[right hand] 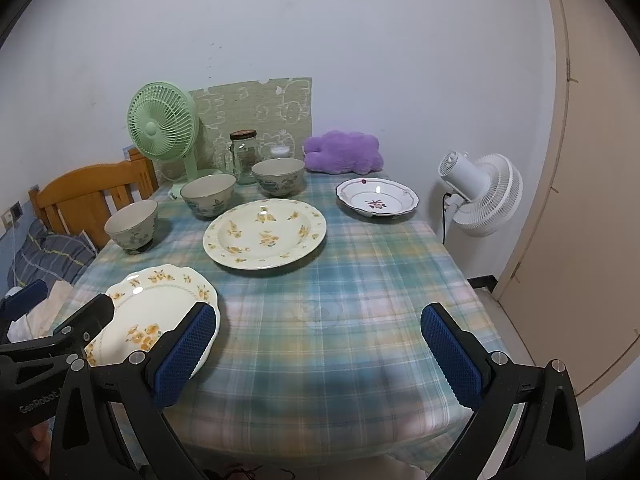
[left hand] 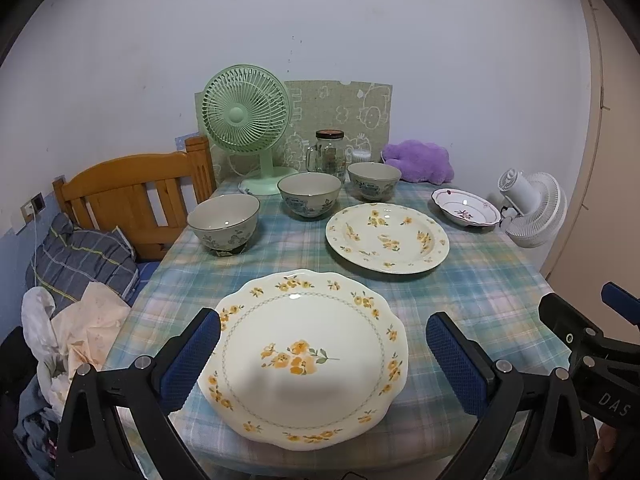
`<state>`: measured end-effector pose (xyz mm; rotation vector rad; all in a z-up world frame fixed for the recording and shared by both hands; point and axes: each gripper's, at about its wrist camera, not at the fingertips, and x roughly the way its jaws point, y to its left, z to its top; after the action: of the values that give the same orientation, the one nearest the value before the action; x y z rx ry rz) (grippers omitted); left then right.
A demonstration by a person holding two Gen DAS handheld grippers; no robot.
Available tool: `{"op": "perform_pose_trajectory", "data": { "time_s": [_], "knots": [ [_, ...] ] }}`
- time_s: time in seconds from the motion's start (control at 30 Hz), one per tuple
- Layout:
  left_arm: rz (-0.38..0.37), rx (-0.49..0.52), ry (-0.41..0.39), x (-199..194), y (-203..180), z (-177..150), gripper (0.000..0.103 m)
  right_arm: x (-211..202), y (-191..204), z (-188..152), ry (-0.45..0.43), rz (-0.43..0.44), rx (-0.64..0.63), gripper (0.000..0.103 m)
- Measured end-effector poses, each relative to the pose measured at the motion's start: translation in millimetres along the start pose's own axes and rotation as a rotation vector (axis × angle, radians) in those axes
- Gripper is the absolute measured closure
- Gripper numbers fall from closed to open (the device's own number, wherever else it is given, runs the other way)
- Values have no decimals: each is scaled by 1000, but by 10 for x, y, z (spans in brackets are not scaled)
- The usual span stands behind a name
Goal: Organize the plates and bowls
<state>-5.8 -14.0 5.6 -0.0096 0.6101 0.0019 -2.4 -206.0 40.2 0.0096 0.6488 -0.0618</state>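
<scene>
Left gripper (left hand: 322,354) spread wide, holding nothing, fingers either side of the scalloped plate (left hand: 304,356) at the table's near edge. Right gripper (right hand: 318,356) equally wide, empty, over bare plaid tablecloth (right hand: 340,280); open cloth ran ahead to the round floral plate (right hand: 265,233) mid-table. Three bowls (left hand: 309,194) lined the far left, small pink-rimmed dish (right hand: 377,197) far right. Green fan (left hand: 246,114), jar (left hand: 330,152), purple cushion (right hand: 342,152) against the wall; white fan (right hand: 480,194) off the right edge.
</scene>
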Motion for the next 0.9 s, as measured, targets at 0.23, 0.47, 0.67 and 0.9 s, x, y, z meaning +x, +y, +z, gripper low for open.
{"op": "perform_pose_trajectory", "data": {
  "time_s": [0.23,0.47,0.67,0.9],
  "knots": [
    [2,1,2,2,9,16,0,7,13,3,3,1,-3,0],
    [2,-1,-2,3,-2,9,0,8,7,3,3,1,-2,0],
    [8,-7,0,6,-10,4,0,7,-12,7,4,3,-2,0],
    [7,-7,0,11,-18,11,0,2,-19,7,3,3,-2,0]
  ]
}}
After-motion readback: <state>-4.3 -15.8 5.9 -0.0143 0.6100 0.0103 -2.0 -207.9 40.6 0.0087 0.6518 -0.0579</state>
